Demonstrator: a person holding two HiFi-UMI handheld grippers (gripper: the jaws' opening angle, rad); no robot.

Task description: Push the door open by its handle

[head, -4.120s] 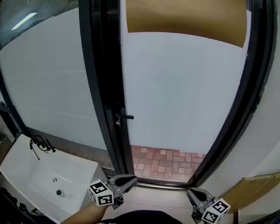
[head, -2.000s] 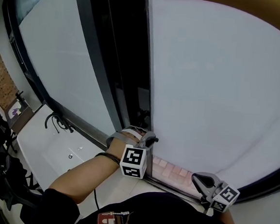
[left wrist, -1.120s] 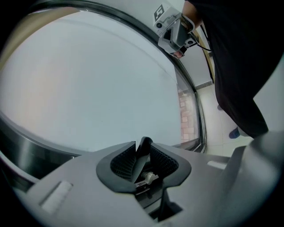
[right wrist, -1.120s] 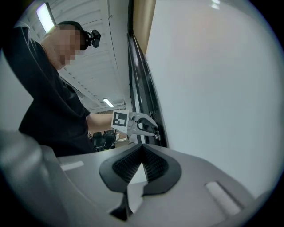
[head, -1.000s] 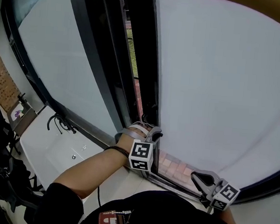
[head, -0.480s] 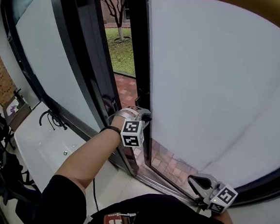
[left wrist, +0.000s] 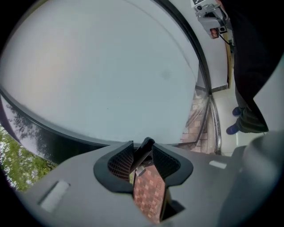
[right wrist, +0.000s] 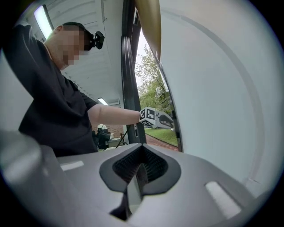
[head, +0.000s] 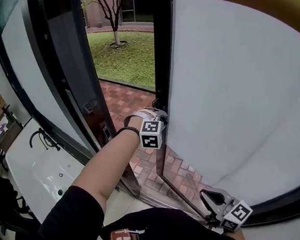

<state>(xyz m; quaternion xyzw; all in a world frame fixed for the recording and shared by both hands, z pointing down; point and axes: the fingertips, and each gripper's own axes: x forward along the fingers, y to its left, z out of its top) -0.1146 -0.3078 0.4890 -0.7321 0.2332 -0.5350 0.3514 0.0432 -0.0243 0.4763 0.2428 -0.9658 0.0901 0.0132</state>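
Swinging wider than before, the black-framed frosted-glass door is nearing fully open. The left gripper is spreading its jaws around the black lever handle, while the right gripper is hanging pressed together.

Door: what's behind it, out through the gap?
Brick paving, a lawn and a tree show past its open edge. The frosted panel hides everything directly behind it.

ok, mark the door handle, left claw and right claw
door handle (left wrist: 144,150), left gripper view, lever's middle.
left claw (head: 160,114), head view, between fingertips; jaws opening, handle between them.
right claw (head: 206,195), head view, between fingertips.
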